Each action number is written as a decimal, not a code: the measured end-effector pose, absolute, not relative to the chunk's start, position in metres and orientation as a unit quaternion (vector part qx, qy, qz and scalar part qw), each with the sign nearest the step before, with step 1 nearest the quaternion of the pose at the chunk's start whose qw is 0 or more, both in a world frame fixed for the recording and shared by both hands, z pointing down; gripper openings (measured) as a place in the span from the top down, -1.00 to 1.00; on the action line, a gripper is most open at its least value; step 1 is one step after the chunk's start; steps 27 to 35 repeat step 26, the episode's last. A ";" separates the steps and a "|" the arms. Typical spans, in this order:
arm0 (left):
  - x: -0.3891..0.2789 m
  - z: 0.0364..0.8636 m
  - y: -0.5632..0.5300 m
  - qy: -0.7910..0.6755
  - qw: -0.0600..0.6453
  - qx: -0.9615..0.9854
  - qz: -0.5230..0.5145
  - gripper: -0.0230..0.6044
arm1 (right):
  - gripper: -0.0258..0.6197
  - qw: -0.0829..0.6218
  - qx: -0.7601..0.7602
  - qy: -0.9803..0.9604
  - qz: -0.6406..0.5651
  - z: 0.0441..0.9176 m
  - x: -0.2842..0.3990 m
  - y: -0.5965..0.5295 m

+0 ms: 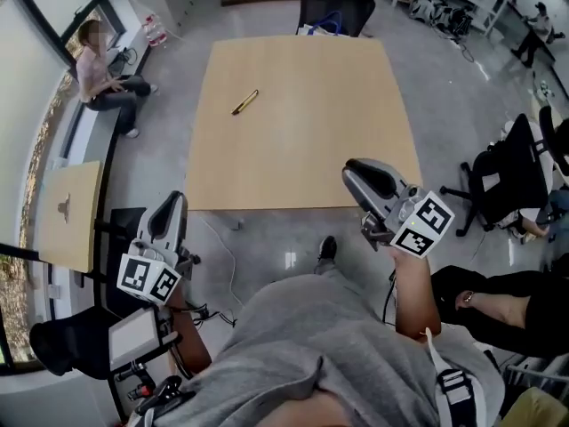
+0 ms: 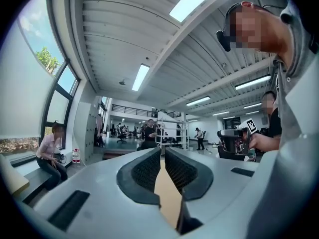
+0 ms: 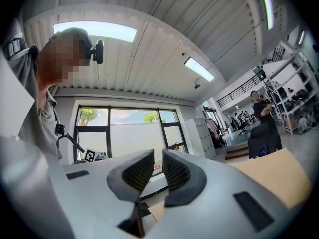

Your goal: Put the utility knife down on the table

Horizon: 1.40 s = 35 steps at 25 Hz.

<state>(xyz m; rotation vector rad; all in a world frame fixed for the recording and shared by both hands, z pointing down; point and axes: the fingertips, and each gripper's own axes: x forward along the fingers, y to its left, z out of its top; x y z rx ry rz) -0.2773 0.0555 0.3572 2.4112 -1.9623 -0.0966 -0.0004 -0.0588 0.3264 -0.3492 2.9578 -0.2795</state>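
The utility knife (image 1: 245,102), yellow and dark, lies flat on the light wooden table (image 1: 302,158), in its far left part, with nothing touching it. My left gripper (image 1: 174,199) hangs off the table's near left corner, well short of the knife, its jaws shut with nothing between them (image 2: 163,151). Over the table's near right edge, my right gripper (image 1: 350,170) points up and away, also shut and empty (image 3: 158,154). In both gripper views the cameras look upward at ceiling and room, so the knife is hidden there.
A person sits by the window at the far left (image 1: 107,78). A black chair (image 1: 336,3) stands at the table's far end, an office chair (image 1: 507,181) at the right. A small side table (image 1: 67,212) is at the left. Another person's arm (image 1: 498,305) rests nearby.
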 end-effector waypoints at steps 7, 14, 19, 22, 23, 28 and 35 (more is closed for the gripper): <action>-0.266 0.367 0.102 -0.615 0.037 0.786 -0.043 0.82 | 0.83 0.059 -0.150 0.983 -0.087 0.323 0.028 0.000; -0.261 0.367 0.108 -0.603 0.032 0.796 -0.044 0.82 | 0.83 0.058 -0.160 0.982 -0.079 0.314 0.032 0.016; -0.265 0.372 0.109 -0.613 0.036 0.788 -0.048 0.82 | 0.83 0.057 -0.153 0.984 -0.075 0.313 0.028 0.009; -0.258 0.382 0.105 -0.606 0.036 0.793 -0.051 0.82 | 0.83 0.060 -0.153 0.984 -0.071 0.320 0.029 0.005; -0.255 0.385 0.102 -0.603 0.034 0.796 -0.048 0.82 | 0.83 0.064 -0.155 0.983 -0.070 0.323 0.032 0.004; -0.241 0.390 0.086 -0.590 0.019 0.806 -0.037 0.82 | 0.83 0.078 -0.164 0.981 -0.065 0.332 0.047 0.001; -0.241 0.390 0.086 -0.590 0.019 0.806 -0.037 0.82 | 0.83 0.078 -0.164 0.981 -0.065 0.332 0.047 0.001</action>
